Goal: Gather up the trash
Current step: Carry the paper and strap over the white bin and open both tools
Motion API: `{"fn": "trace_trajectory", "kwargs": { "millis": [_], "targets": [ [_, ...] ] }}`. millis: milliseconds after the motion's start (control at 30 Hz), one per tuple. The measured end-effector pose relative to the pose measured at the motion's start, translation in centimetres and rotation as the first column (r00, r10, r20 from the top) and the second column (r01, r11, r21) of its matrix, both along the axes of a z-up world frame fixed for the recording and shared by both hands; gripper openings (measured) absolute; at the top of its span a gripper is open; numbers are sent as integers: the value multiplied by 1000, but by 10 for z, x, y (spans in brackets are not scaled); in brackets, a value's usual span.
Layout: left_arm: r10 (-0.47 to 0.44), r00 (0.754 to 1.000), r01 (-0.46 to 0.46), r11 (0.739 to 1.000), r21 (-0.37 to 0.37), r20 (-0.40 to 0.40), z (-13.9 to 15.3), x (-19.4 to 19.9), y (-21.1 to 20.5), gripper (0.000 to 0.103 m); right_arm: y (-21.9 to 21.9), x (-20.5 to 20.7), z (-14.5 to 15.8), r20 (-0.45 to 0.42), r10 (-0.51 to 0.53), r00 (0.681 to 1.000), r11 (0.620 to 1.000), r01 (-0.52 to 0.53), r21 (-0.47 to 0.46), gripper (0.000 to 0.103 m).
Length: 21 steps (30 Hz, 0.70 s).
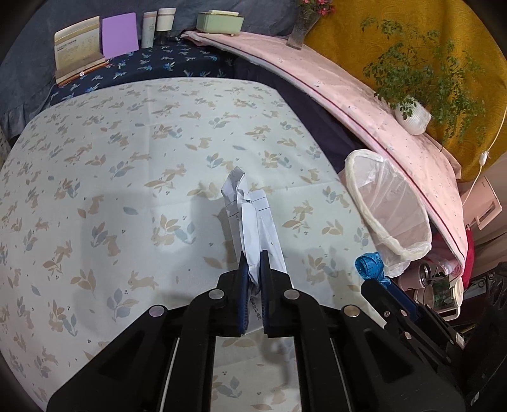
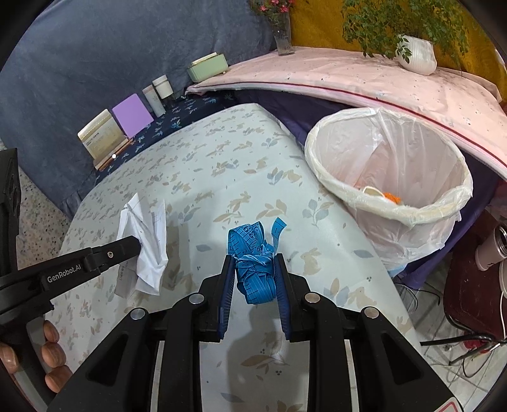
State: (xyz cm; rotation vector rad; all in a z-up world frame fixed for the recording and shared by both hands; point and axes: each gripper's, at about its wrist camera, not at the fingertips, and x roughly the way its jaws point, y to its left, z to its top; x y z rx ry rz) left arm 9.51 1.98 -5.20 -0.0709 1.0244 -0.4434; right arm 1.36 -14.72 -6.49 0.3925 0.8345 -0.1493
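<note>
My left gripper is shut on a crumpled white paper, which sticks up and away from the jaws above the rabbit-print tablecloth. From the right wrist view the same paper hangs off the left gripper's black finger. My right gripper is shut on a bunched blue measuring tape, whose loose end curls upward. That tape also shows at the right in the left wrist view. A bin lined with a white plastic bag stands at the table's right edge, with some orange scrap inside.
At the far end stand a calendar, a purple card, two jars and a green box. A pink-covered ledge holds a potted plant and a flower vase. Cups and cables lie low right. A hand grips the left tool.
</note>
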Motion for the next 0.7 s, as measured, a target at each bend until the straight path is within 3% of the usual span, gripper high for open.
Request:
{"fn": "trace_trajectory", "kwargs": {
  "millis": [700],
  "targets": [
    [-165,982,165,986,10,93,39,2,-100,6,-74,-8,49,119,-134,984,990,137,-23,23]
  ]
}}
